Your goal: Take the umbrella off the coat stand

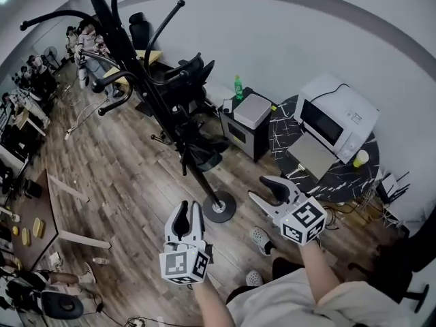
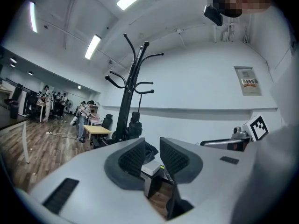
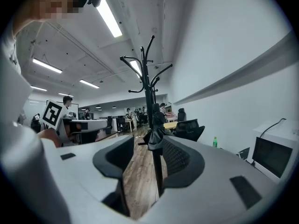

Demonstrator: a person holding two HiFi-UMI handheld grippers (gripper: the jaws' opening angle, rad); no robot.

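The black coat stand (image 1: pixel 153 90) rises from a round base (image 1: pixel 219 208) on the wooden floor. A black folded umbrella (image 1: pixel 203 154) hangs low against its pole; it also shows as a dark bundle (image 3: pixel 156 125) on the pole in the right gripper view and beside the pole (image 2: pixel 135 124) in the left gripper view. My left gripper (image 1: pixel 187 208) is held short of the base, its jaws a narrow gap apart with nothing between them. My right gripper (image 1: pixel 267 191) is to the right of the base, jaws wider and empty. Both point at the stand from a distance.
A white microwave (image 1: pixel 337 118) stands on a dark marbled round table (image 1: pixel 334 176) at the right. A small cabinet (image 1: pixel 248 125) with a green bottle (image 1: pixel 238 87) sits by the wall. Black office chairs (image 1: pixel 191 80) stand behind the stand. Wooden planks (image 1: pixel 68 189) lie left.
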